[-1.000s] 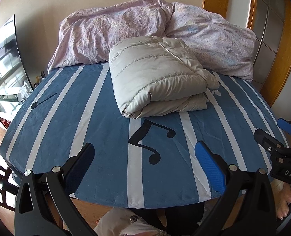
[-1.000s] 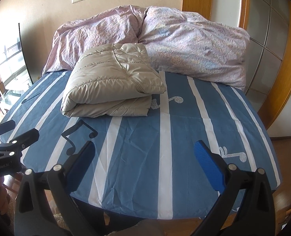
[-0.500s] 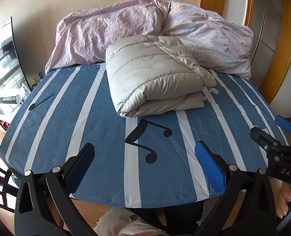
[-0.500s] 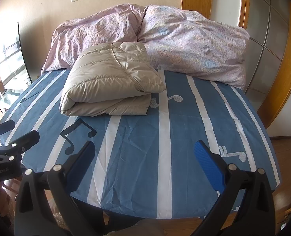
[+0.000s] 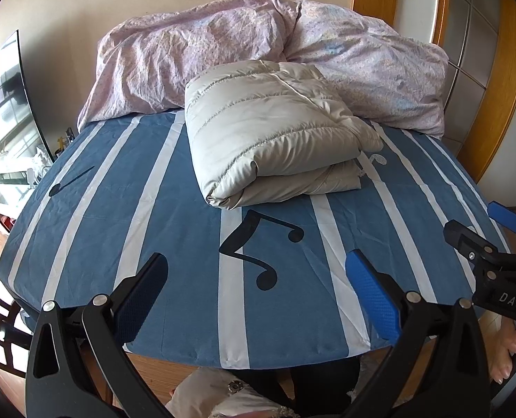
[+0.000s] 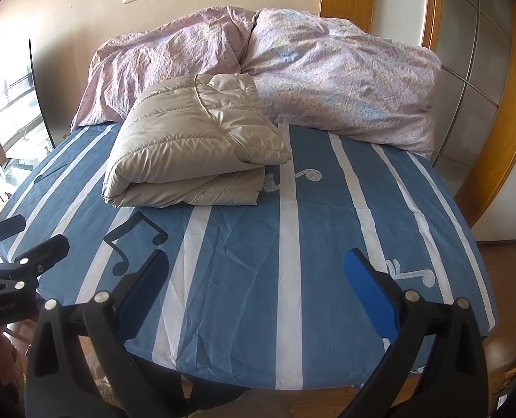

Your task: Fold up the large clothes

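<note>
A beige quilted puffer jacket (image 5: 272, 142) lies folded in a thick bundle on the blue striped bed (image 5: 153, 216), towards its far side; it also shows in the right wrist view (image 6: 192, 153). My left gripper (image 5: 256, 285) is open and empty, held over the near edge of the bed, well short of the jacket. My right gripper (image 6: 256, 282) is open and empty too, over the near edge further right. Each gripper shows at the side of the other's view, the right one (image 5: 491, 244) and the left one (image 6: 17, 244).
A crumpled pink duvet (image 5: 223, 55) is piled against the wall behind the jacket. Wooden door frames (image 6: 501, 139) stand to the right, a dark screen (image 5: 10, 104) and glass to the left. A bare foot (image 5: 505, 348) stands on the wooden floor.
Both grippers have tilted down and drawn slightly back; the jacket sits lower and further away in both views. The jacket itself has not moved.
</note>
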Tool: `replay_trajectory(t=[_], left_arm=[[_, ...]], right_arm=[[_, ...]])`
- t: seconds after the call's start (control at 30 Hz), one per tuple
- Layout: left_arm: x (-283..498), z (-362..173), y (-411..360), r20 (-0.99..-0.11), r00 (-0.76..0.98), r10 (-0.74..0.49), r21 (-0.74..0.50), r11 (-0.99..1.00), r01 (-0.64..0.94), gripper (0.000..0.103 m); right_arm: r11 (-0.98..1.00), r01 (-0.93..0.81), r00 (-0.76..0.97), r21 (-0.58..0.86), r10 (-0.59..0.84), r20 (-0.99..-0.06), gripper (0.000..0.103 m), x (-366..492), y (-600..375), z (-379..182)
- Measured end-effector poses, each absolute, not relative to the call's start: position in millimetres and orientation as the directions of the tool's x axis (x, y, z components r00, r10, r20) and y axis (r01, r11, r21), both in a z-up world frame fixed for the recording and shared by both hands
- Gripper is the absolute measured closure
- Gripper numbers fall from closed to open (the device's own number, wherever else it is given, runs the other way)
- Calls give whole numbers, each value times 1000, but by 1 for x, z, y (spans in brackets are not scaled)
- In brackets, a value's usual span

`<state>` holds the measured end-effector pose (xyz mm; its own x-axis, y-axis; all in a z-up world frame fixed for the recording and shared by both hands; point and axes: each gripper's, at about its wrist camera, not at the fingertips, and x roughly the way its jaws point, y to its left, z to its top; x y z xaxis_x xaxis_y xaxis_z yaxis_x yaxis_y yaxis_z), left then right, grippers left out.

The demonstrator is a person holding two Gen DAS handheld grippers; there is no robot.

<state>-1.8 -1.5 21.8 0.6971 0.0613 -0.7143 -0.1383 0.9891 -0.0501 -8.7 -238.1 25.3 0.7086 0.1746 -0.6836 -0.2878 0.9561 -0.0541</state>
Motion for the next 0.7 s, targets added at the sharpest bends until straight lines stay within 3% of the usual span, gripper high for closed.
replay_trajectory(t=[0.7], left_arm=[[1,19,-3,-717,695,54,-53,990,-132,1]], right_arm=[[955,-291,704,-53,176,-688,2,-4,-239,22]])
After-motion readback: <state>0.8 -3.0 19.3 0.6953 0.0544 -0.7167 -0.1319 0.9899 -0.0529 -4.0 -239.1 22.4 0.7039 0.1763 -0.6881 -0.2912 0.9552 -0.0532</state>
